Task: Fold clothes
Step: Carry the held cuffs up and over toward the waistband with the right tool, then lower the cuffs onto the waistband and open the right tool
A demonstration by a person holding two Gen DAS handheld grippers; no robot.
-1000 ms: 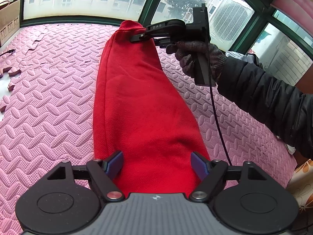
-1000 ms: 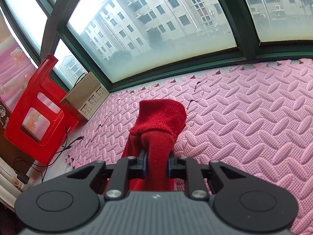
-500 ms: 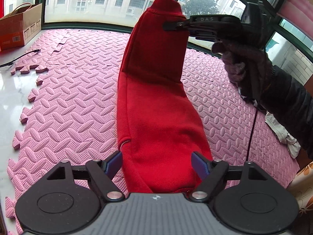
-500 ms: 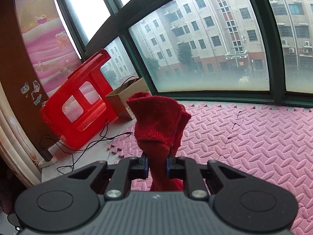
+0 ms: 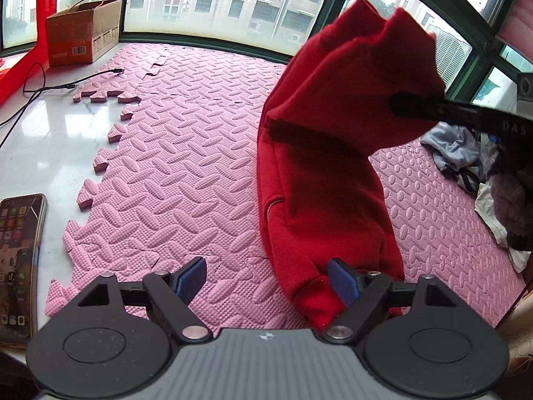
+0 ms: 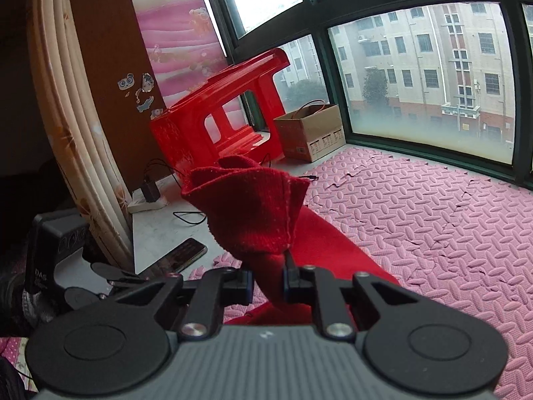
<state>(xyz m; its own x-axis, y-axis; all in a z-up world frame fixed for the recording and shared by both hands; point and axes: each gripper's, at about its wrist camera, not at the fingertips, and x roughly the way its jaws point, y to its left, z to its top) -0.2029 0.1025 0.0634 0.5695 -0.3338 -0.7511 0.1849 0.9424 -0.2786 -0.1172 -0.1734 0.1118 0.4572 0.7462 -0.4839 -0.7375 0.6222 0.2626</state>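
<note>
Red garment (image 5: 326,173) rises from the pink mat (image 5: 186,173), cuff end up, clamped by the right gripper (image 6: 268,281); left gripper (image 5: 266,280) gapes, empty. Only the left view shows the heap of clothes (image 5: 456,150).

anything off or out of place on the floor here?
Yes: the pink foam mat has loose tiles at its far edge and lifted seams. A phone lies on the bare floor beside it, and a pile of clothes sits crumpled.

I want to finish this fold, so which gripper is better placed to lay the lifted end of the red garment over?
Right. The right gripper is shut on the red garment, holding its end raised above the pink mat. The left gripper is open, gripping nothing.
</note>
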